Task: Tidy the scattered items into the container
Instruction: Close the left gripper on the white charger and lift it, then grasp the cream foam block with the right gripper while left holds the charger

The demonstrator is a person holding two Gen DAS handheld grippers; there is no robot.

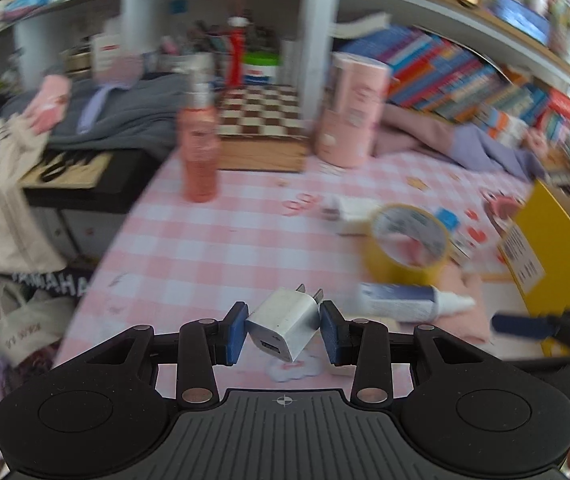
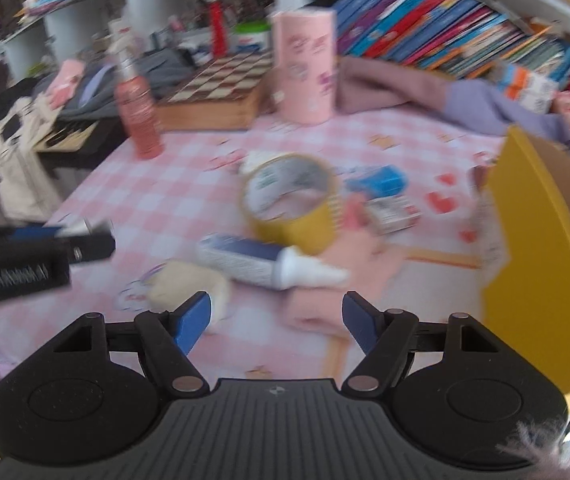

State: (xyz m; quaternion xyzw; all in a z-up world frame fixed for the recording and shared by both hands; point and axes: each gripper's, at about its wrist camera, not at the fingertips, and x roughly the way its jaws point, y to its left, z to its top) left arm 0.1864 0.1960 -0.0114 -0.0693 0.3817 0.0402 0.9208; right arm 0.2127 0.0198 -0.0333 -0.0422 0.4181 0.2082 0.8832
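My left gripper [image 1: 283, 330] is shut on a white USB charger plug [image 1: 285, 320], held tilted above the pink checked tablecloth [image 1: 205, 248]. My right gripper [image 2: 277, 312] is open with nothing between its fingers, over a folded pink cloth [image 2: 325, 308]. Just ahead of it lie a white and blue tube [image 2: 261, 260], a yellow tape roll [image 2: 291, 206], a blue item [image 2: 381, 180] and a small printed box [image 2: 393, 210]. A beige lump [image 2: 189, 284] sits by its left finger. The yellow cardboard box [image 2: 533, 240] stands open at the right. The left gripper's finger [image 2: 37, 248] shows at the left edge.
A pink spray bottle [image 1: 199, 148], a chessboard box [image 1: 261, 132] and a tall pink cylinder [image 1: 351, 112] stand at the back of the table. Lavender cloth [image 2: 485, 104] and rows of books [image 2: 425, 12] lie behind. The table's left edge drops to bags [image 1: 1, 200] on the floor.
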